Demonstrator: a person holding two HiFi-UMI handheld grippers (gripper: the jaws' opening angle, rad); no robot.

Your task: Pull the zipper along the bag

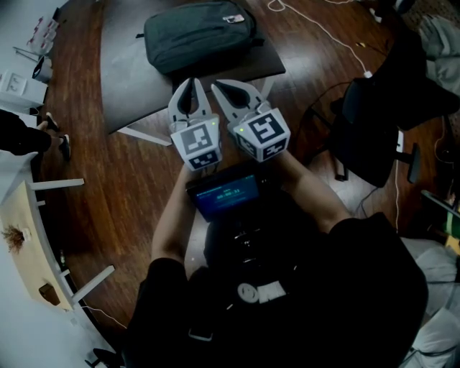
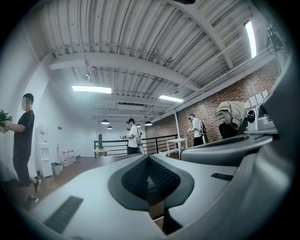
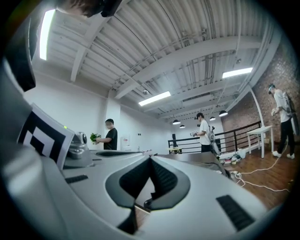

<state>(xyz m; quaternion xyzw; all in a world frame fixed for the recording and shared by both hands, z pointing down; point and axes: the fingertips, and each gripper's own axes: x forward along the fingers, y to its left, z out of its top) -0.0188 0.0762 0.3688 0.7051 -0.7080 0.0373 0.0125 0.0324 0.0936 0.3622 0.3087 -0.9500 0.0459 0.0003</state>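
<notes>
Grippers: left gripper and right gripper are held side by side, close together, both pointing level and away from the person.
Left gripper state: clenched; its own view shows the ribbed pads met at the tip with nothing between them.
Right gripper state: clenched likewise; pads together, nothing grasped.
Task's thing: dark bag lies flat on a grey mat, ahead of both tips and well apart from them. Neither gripper touches it.
Progress, as judged: not settled by these pictures. The bag lying shut-looking with both grippers clear of it would fit a zipper waiting to be pulled as well as one already drawn along and let go.
Zipper: not made out; from the head view the bag is dark and small, and neither the slider nor the line of teeth can be traced. A small pale tag sits at the bag's far right corner.
Gripper views: both look over the room; the bag cannot be identified in either.
Beside the right gripper: a dark chair to its right; a white cable beyond.
Behind the grippers: a lit screen at the person's chest, text unreadable.
</notes>
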